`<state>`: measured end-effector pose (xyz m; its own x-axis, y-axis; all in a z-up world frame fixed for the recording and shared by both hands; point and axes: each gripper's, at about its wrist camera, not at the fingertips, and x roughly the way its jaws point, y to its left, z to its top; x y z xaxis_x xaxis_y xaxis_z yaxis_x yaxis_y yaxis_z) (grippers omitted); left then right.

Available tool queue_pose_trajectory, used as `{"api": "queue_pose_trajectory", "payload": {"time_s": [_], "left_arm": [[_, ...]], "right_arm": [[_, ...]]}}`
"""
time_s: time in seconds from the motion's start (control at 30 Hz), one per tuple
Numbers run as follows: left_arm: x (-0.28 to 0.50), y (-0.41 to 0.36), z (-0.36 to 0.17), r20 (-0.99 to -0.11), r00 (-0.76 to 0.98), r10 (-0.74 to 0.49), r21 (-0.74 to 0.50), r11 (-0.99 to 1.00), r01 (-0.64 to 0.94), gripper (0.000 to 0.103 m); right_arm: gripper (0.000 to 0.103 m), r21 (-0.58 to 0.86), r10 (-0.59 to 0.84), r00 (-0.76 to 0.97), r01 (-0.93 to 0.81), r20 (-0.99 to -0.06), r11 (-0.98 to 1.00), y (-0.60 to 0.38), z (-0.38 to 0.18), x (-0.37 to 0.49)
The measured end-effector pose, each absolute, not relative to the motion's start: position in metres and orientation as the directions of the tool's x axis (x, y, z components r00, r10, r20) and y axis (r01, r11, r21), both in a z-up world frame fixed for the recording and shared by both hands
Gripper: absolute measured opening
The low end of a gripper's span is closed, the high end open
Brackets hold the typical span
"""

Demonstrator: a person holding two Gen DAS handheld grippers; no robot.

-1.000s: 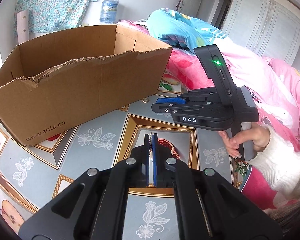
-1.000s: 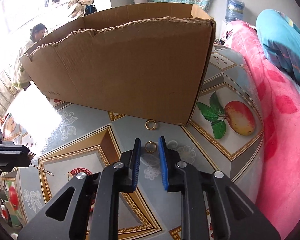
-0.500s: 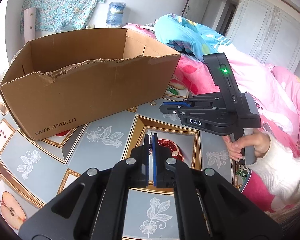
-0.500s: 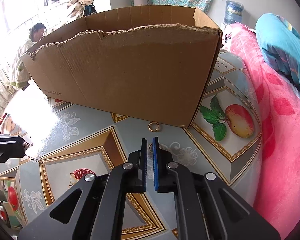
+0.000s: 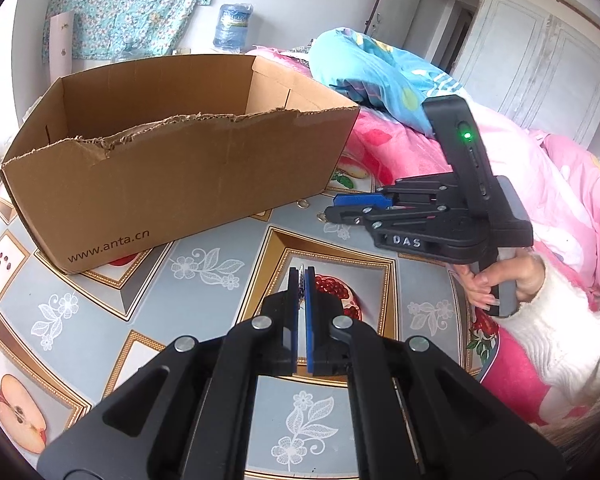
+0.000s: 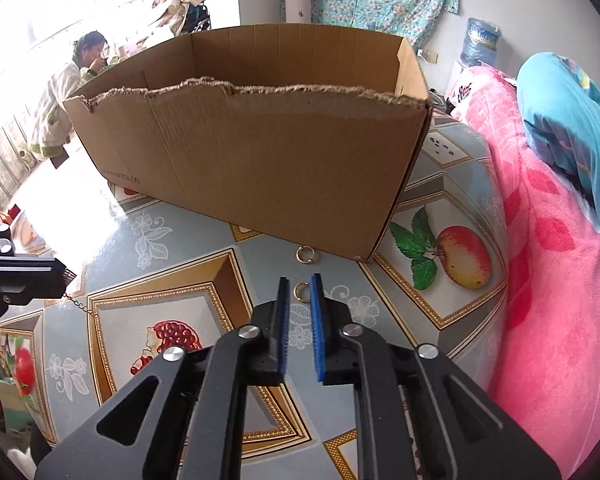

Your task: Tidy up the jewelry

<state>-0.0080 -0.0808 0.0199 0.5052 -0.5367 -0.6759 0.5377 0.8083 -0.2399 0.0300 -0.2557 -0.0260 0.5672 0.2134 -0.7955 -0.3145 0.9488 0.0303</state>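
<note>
Nearest in the right wrist view, the right gripper (image 6: 299,286) points down at a table (image 6: 188,312) covered in a fruit-patterned cloth. Its blue-padded jaws are opening, and a small gold ring (image 6: 300,292) lies on the cloth between their tips, not pressed by either pad. Just beyond the tips, a second gold ring (image 6: 307,255) lies on the cloth, close to the near wall of a cardboard box (image 6: 260,160).

To the left of these jaws, the left gripper (image 6: 62,276) shows at the picture's edge with a thin gold chain (image 6: 78,303) hanging from its tip onto the table. In the left wrist view the same gripper's jaws are pressed together on that chain (image 5: 300,292), which appears only as a sliver between the pads.

Farther off, the box stands open-topped beyond both grippers; its floor is hidden, so what it already holds cannot be told.

Judging by this, the job is at an early or middle stage: the chain is picked up but not yet put away, and both rings remain loose on the table, neither one gripped.
</note>
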Motion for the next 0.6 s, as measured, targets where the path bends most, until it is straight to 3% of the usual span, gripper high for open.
{"api": "queue_pose_trajectory", "payload": {"time_s": [0.23,0.3,0.33,0.6], "left_arm": [[-0.012,-0.082,0.016,-0.685,0.503,-0.527,-0.229,0.811,0.538,0.002],[-0.012,-0.082,0.015,-0.687,0.501,-0.526,-0.234,0.814,0.532,0.002],[-0.011,-0.081,0.014,-0.687,0.500,-0.527,-0.238,0.814,0.530,0.002],[-0.012,-0.080,0.016,-0.680,0.501,-0.535,-0.245,0.811,0.532,0.002]], "right_arm": [[0.035,0.054,0.233,0.590,-0.304,-0.773,0.951,-0.252,-0.039,0.036],[0.027,0.052,0.219,0.598,-0.284,-0.771,0.957,-0.254,-0.040,0.034],[0.013,0.062,0.226,0.594,-0.283,-0.772,0.957,-0.255,-0.039,0.033],[0.011,0.090,0.231,0.596,-0.256,-0.769,0.962,-0.258,-0.039,0.029]]}}
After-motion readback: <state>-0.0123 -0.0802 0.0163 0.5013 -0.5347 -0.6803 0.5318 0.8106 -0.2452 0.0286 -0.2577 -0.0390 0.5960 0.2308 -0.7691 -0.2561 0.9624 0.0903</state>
